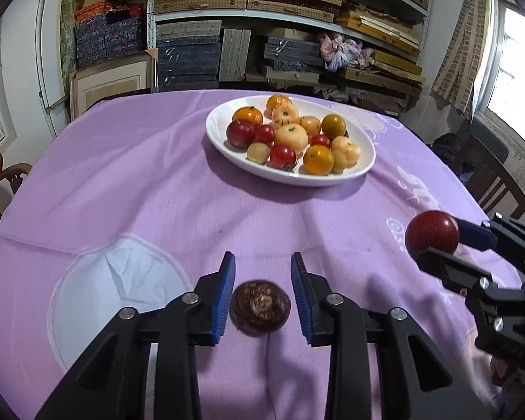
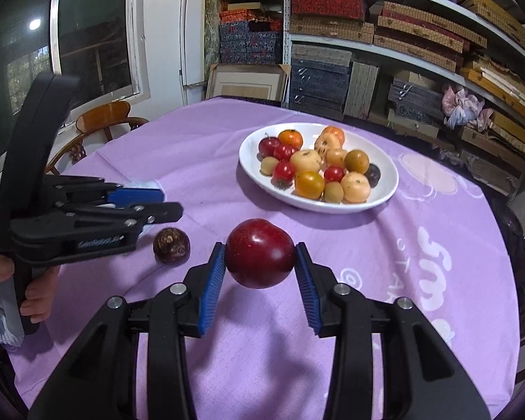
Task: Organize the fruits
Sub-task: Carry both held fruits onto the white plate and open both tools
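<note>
A dark brown round fruit (image 1: 260, 306) (image 2: 171, 246) lies on the purple tablecloth (image 1: 140, 192). My left gripper (image 1: 263, 255) (image 2: 171, 204) hovers just above it, open, blue pads on either side and clear of it. My right gripper (image 2: 260, 245) (image 1: 437, 241) is shut on a dark red plum (image 2: 260, 253) (image 1: 432, 232), held off the cloth to the right of the brown fruit. Further back stands a white oval plate (image 1: 220, 140) (image 2: 248, 161) holding several red, orange and pale yellow fruits.
Shelves (image 1: 297, 35) stacked with boxes stand behind the table. A wooden chair (image 2: 101, 119) is at the table's left edge and a dark chair (image 1: 490, 182) at the right. A person's hand (image 2: 35, 294) grips the left tool's handle.
</note>
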